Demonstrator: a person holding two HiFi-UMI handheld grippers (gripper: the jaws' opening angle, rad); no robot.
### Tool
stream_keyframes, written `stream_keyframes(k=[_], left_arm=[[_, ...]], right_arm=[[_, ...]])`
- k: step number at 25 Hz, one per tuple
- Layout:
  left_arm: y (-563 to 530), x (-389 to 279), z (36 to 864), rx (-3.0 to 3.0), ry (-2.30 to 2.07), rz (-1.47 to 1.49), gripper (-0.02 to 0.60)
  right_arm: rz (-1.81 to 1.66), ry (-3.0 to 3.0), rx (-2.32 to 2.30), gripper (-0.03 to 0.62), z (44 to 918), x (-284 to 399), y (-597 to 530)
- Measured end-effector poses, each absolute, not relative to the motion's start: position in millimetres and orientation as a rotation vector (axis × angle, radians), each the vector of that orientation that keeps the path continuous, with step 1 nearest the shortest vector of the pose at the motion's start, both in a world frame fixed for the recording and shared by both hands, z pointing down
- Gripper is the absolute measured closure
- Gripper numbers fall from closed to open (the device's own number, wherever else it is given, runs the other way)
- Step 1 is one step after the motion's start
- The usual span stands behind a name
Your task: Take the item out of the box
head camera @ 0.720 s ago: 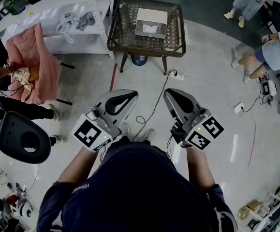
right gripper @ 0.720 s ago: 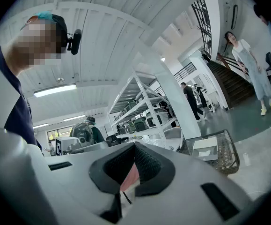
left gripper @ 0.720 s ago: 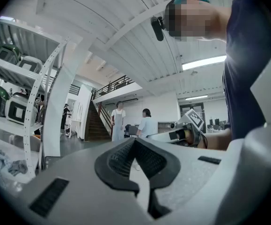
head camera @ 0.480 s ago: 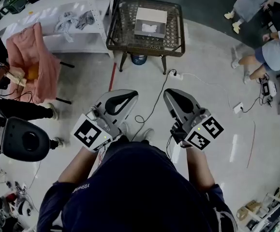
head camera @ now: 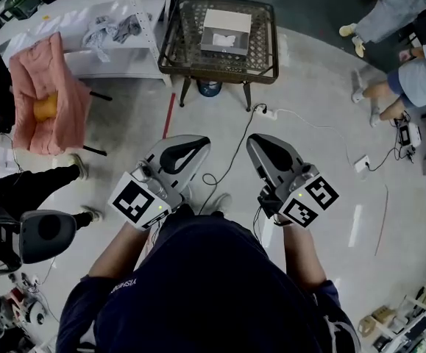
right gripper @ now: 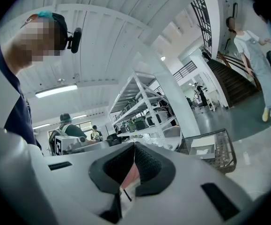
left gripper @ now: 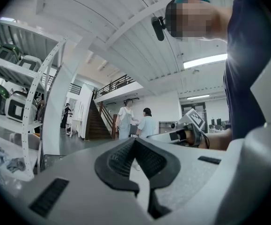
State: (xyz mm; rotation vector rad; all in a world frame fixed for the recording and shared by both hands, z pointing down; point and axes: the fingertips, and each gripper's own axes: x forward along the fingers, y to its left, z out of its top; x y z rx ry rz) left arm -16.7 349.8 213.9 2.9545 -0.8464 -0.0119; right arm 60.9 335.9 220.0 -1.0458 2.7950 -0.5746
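Observation:
An open white box [head camera: 226, 31] stands on a dark wire table [head camera: 176, 46] at the top of the head view, with something white [head camera: 226, 41] lying inside it. My left gripper [head camera: 198, 147] and right gripper [head camera: 255, 144] are held side by side close to my body, well short of the table, tips toward it. Both are shut and hold nothing. The left gripper view shows my left gripper [left gripper: 135, 139] with its jaws together against the room. In the right gripper view, beyond my right gripper [right gripper: 135, 144], the box [right gripper: 203, 149] sits on the table [right gripper: 224, 158] at the right.
A white shelf rack [head camera: 117, 20] with cloth stands left of the table. A pink cloth [head camera: 51, 87] hangs at the far left. A power strip and cable [head camera: 268, 112] lie on the floor before the table. People [head camera: 411, 79] stand at the right. A dark device [head camera: 47, 230] is at lower left.
Both grippers stay where they were, shut. The dark device at the left has dropped lower and the person by the pink cloth has shifted. People at the upper right have moved.

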Motion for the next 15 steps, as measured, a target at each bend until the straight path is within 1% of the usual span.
stream_keyframes(k=[8, 15], left_arm=[[353, 11, 207, 2.954, -0.881, -0.002, 0.575], [359, 21, 212, 2.953, -0.900, -0.010, 0.575]], right_arm=[[-0.581, 2.813, -1.007, 0.569, 216, 87, 340], [-0.570, 2.823, -0.994, 0.569, 219, 100, 344]])
